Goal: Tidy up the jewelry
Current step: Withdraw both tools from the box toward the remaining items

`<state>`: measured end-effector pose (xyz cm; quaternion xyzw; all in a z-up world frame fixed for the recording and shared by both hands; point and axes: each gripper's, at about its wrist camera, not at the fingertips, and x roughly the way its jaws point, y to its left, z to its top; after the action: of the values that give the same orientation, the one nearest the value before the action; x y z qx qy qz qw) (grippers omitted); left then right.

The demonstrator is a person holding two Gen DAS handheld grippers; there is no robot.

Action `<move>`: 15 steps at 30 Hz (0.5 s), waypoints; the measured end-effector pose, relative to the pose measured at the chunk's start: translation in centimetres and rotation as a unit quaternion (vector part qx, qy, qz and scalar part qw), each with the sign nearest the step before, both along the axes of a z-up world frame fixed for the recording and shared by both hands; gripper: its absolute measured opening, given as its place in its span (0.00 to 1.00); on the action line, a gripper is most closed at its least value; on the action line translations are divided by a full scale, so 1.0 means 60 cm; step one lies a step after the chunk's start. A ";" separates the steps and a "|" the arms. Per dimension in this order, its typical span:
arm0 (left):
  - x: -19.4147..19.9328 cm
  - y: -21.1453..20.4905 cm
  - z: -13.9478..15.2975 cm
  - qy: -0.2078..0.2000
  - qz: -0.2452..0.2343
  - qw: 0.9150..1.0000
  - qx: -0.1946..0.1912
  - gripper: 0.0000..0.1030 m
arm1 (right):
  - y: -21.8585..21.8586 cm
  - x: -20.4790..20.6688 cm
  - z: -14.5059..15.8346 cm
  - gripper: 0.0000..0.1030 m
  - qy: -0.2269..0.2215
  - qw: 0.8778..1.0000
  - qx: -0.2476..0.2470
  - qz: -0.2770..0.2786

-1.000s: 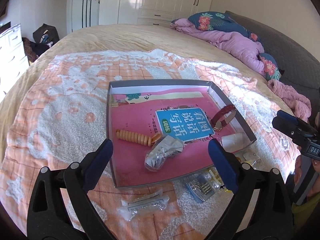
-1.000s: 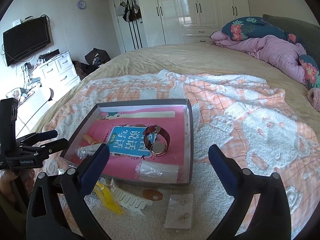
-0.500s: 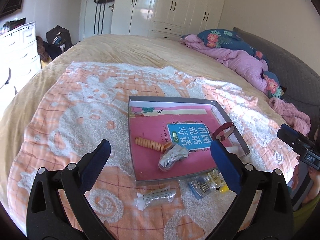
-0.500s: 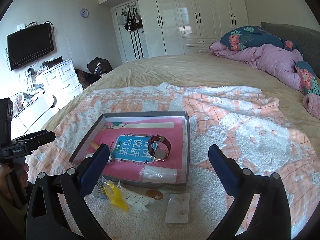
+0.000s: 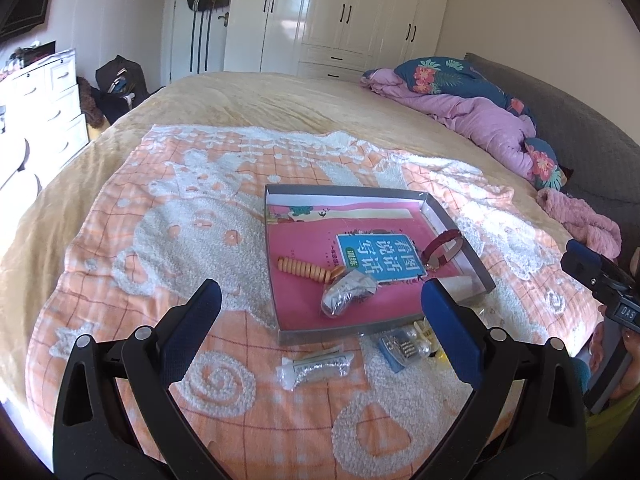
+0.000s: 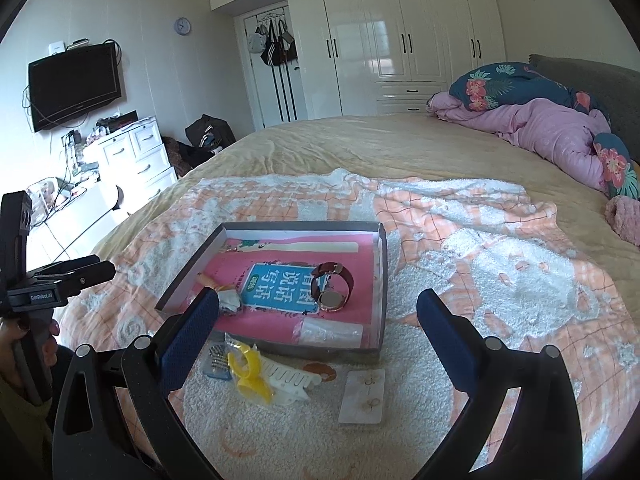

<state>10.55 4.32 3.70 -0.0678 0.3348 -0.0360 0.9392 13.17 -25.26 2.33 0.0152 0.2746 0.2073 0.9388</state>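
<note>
Inside, grey tray (image 6: 383, 280) holds red-strapped watch (image 6: 333, 286), orange bead bracelet (image 5: 308, 269).

Black tool (image 5: 320, 298), blue-padded fingers (image 5: 448, 328)

"看图说话写话" on book (image 5: 378, 256)

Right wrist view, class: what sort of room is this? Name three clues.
Most likely a home bedroom: a large bed with a heaped quilt, white wardrobes, and a wall-mounted television.
</note>
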 end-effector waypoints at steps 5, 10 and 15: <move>-0.013 -0.004 -0.011 0.010 -0.001 1.000 0.010 0.91 | 0.005 -0.016 -0.004 0.96 0.003 1.000 -0.003 0.007; -0.024 -0.009 -0.025 0.023 -0.004 1.000 0.017 0.91 | 0.014 -0.028 -0.015 0.96 0.010 1.000 -0.008 0.018; -0.033 -0.019 -0.042 0.036 -0.012 0.999 0.026 0.91 | 0.026 -0.038 -0.026 0.96 0.018 0.999 -0.019 0.030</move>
<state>8.55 3.19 1.20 -0.0407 0.3704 -0.0362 0.9273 10.87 -23.69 0.75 -0.0068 0.2952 0.2296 0.9274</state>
